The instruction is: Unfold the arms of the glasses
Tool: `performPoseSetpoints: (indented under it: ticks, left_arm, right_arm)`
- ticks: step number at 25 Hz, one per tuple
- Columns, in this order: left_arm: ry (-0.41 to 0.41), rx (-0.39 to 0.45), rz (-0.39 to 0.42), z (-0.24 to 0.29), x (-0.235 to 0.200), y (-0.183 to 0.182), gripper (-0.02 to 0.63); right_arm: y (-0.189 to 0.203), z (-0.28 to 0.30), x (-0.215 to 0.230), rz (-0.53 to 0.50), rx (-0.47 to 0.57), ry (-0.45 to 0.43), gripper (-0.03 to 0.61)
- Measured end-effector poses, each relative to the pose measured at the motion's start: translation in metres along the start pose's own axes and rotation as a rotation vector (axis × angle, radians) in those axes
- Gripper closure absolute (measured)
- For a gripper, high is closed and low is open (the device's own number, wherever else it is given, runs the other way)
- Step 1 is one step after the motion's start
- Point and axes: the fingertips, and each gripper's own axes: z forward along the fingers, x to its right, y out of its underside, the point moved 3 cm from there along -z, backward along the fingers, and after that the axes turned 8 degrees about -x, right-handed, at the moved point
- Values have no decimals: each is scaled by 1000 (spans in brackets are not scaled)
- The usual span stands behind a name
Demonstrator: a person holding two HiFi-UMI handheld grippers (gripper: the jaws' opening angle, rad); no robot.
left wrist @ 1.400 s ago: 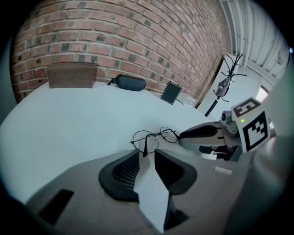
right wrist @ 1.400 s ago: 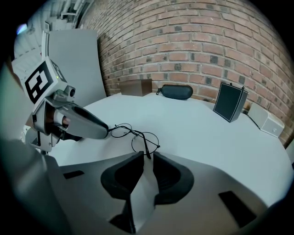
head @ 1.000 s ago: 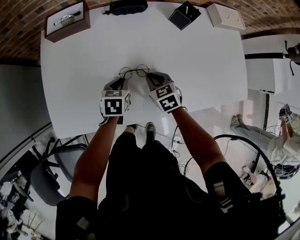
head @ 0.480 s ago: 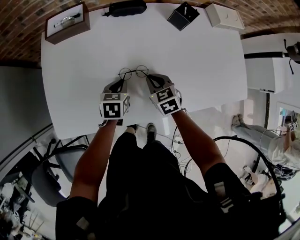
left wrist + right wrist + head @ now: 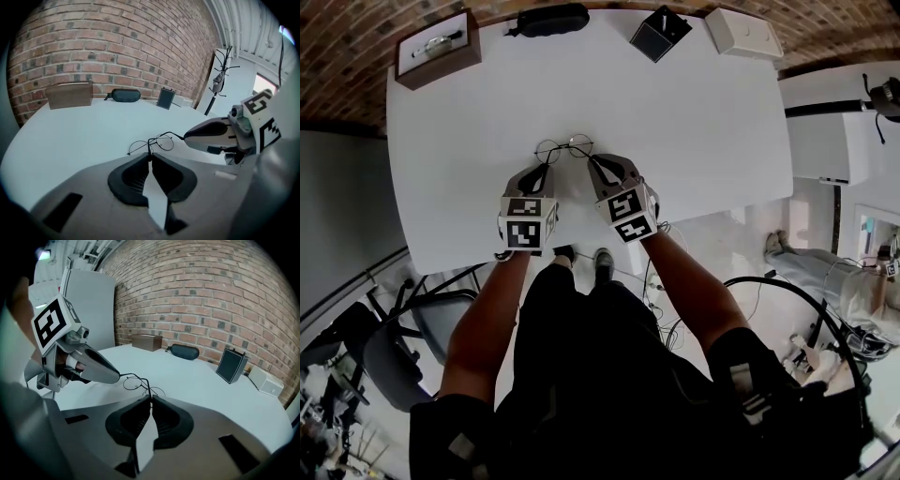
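1. The white table (image 5: 694, 122) fills most of the head view, with a brick wall (image 5: 117, 47) behind its far edge.
2. The left gripper (image 5: 546, 167) and the right gripper (image 5: 592, 161) sit side by side near the table's near edge. Each has its jaws pinched narrow on one thin arm of the glasses (each gripper view shows the wire caught between its pads).
3. A wooden box (image 5: 438, 47) stands at the far left corner.
4. A dark case (image 5: 551, 19), a black box (image 5: 660, 33) and a white box (image 5: 743, 33) line the far edge.
5. The glasses (image 5: 564, 145), round and wire-framed, span the two gripper tips, with the lenses on the far side. I cannot tell whether they touch the table.
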Motion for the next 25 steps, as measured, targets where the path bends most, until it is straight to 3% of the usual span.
performPoseSetpoints:
  ticks: [8, 25]
  left_arm:
    - [-21, 19, 28, -13, 18, 16, 580]
    - [10, -58, 45, -14, 46, 57, 586]
  right_arm:
    - [2, -21, -22, -126, 38, 14, 560]
    - [34, -23, -65, -101, -38, -116, 560]
